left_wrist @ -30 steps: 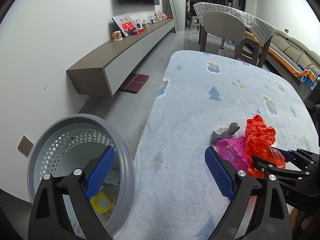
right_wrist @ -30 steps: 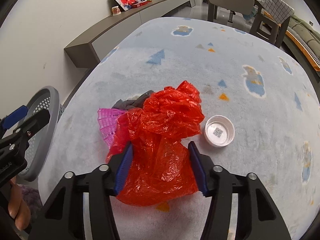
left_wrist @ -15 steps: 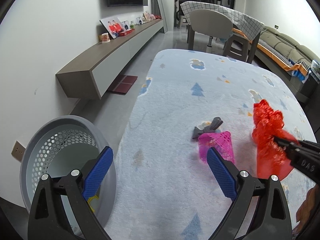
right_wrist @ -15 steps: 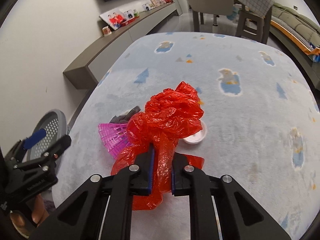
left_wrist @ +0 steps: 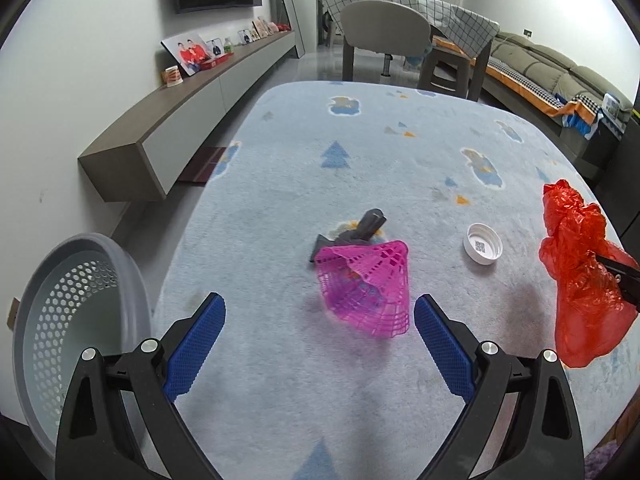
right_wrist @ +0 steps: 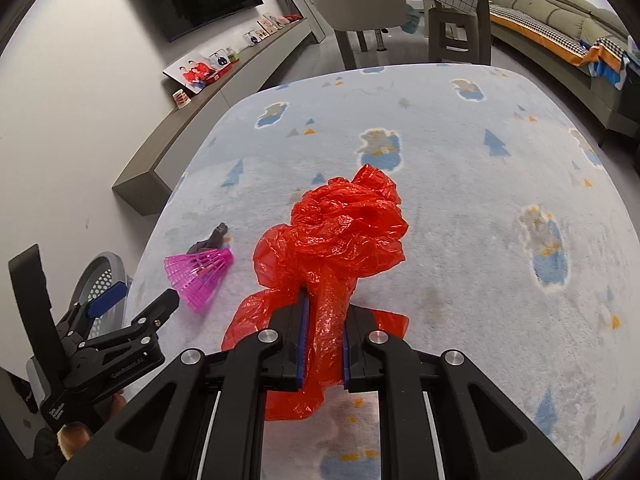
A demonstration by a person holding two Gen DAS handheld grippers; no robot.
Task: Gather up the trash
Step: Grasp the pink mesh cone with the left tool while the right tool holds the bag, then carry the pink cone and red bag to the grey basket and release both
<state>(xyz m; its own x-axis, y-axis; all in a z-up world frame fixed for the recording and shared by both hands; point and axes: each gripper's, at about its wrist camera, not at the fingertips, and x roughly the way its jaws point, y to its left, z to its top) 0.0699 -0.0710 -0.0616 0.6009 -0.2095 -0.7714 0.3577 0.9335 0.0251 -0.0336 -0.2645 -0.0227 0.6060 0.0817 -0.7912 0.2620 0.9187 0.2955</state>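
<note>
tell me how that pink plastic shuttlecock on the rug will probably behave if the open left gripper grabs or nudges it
The pink shuttlecock is an open plastic lattice, so it is probably very light and would skid from a nudge. It lies tipped on its flared skirt, so it may roll in an arc. The thin ribs likely flex under the left gripper, so a gentle squeeze looks wiser.

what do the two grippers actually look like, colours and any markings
Both match: the left gripper and the right gripper have matte black, angular plastic linkage arms with triangular cut-outs, joined by round silver bolts. Each finger ends in a long blue pad with a fine gridded texture. In the right wrist view, small white lettering runs along the left gripper's body; it seems to read GenRobot.AI. No cables or sleeves show.
</note>
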